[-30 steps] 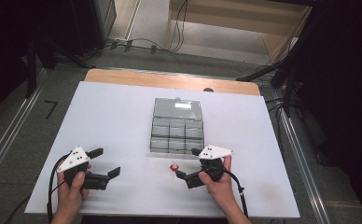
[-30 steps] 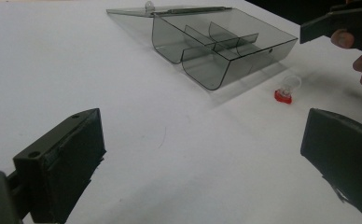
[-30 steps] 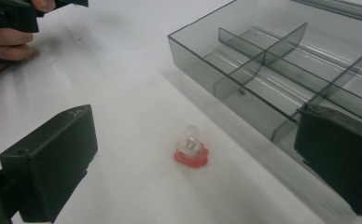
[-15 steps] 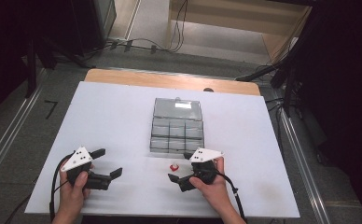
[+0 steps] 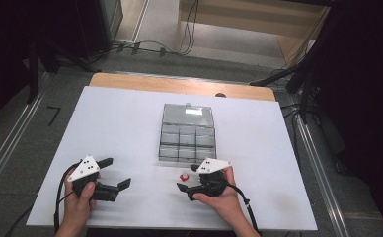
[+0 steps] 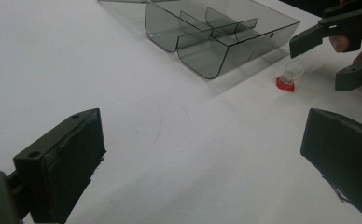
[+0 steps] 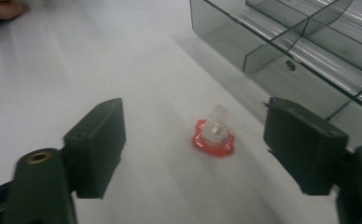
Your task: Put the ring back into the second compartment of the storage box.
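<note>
Both tongs gape empty; our right tongs (image 7: pixel 195 154) have just been closing around the red-based cap (image 7: pixel 214 134), so we squeeze next.

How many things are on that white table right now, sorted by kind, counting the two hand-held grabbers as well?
Clear compartment box: 1
Small red-based piece with a clear top: 1
Hand-held grippers, left gripper and right gripper: 2
Total: 4
The small piece stands on the white table, apart from the box, between the right gripper's jaws, which have just been closing but do not touch it.
</note>
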`<state>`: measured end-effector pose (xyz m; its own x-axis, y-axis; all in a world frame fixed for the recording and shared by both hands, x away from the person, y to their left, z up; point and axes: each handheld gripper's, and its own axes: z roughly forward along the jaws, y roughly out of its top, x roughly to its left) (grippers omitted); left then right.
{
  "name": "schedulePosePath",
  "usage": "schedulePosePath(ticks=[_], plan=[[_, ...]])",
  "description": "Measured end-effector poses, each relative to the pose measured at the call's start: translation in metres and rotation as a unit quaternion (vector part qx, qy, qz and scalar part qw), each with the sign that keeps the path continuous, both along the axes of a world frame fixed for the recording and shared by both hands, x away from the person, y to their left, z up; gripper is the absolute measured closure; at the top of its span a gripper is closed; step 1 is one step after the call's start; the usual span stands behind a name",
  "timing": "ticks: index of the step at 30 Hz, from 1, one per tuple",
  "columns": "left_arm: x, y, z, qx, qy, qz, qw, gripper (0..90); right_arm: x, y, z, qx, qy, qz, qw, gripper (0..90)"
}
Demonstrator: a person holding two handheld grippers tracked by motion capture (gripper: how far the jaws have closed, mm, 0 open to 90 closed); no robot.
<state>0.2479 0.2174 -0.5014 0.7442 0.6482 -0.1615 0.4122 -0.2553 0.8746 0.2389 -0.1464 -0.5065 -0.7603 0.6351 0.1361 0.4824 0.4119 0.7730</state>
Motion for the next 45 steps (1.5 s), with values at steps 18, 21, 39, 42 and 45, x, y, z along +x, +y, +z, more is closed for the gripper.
schedulePosePath(ticks=[18,21,39,42,45], plan=[[-0.0003,-0.0051,-0.0012,0.018,-0.001,-0.007,0.9998,0.0,0.0062,0.0065,-0.0081,-0.014,0.0,-0.047,0.9988,59.8],[-0.0003,-0.0051,-0.0012,0.018,0.0,-0.008,0.9998,0.0,0.0061,0.0073,-0.0086,-0.016,-0.001,-0.046,0.9988,64.0],[-0.0002,-0.0068,-0.0019,0.023,0.002,-0.012,0.9997,0.0,0.0051,0.007,-0.008,-0.005,0.005,-0.019,0.9998,75.4],[-0.0001,-0.0069,-0.0019,0.024,0.002,-0.013,0.9996,0.0,0.0047,0.0064,-0.0072,-0.004,0.004,-0.018,0.9998,75.4],[-0.0001,-0.0072,-0.0021,0.026,0.002,-0.013,0.9996,0.0,0.0048,0.0059,-0.007,-0.003,0.004,-0.017,0.9998,75.4]])
